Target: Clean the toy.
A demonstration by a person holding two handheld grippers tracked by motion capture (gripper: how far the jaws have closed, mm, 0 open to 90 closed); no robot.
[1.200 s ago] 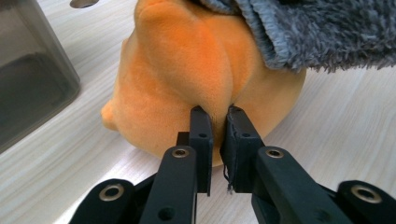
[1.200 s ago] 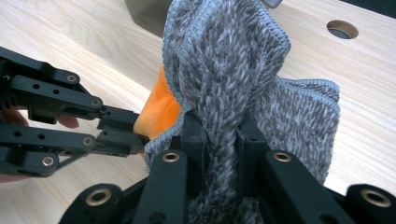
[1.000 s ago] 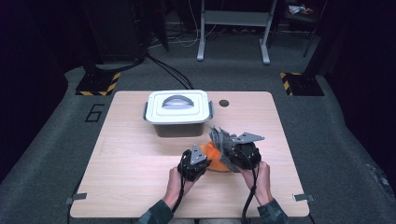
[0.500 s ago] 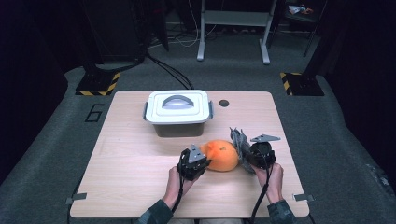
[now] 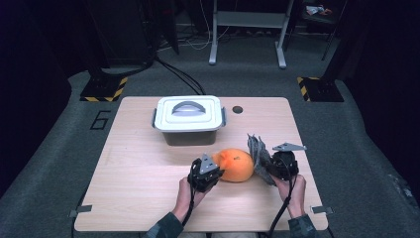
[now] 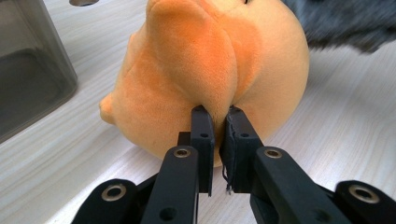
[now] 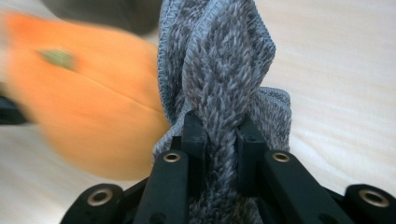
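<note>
An orange plush toy point(image 5: 236, 164) lies on the wooden table near its front edge. My left gripper point(image 5: 212, 167) sits at the toy's left side, shut on a fold of its orange fabric point(image 6: 217, 105). A grey knitted cloth point(image 5: 259, 157) stands bunched at the toy's right. My right gripper point(image 5: 270, 166) is shut on that cloth point(image 7: 224, 84), which rises between the jaws and touches the plush toy point(image 7: 84, 88). A hand holds each gripper from the table's front edge.
A lidded white box point(image 5: 188, 117) with a grey handle stands at the middle back of the table point(image 5: 124, 163), behind and left of the toy. Its dark wall point(image 6: 28, 79) is close to the left gripper. A round hole point(image 5: 237, 109) lies beside the box.
My right gripper has pulled the grey cloth off the orange toy, moving rightward and a little toward the front. The toy now lies uncovered. The left gripper has kept still.
</note>
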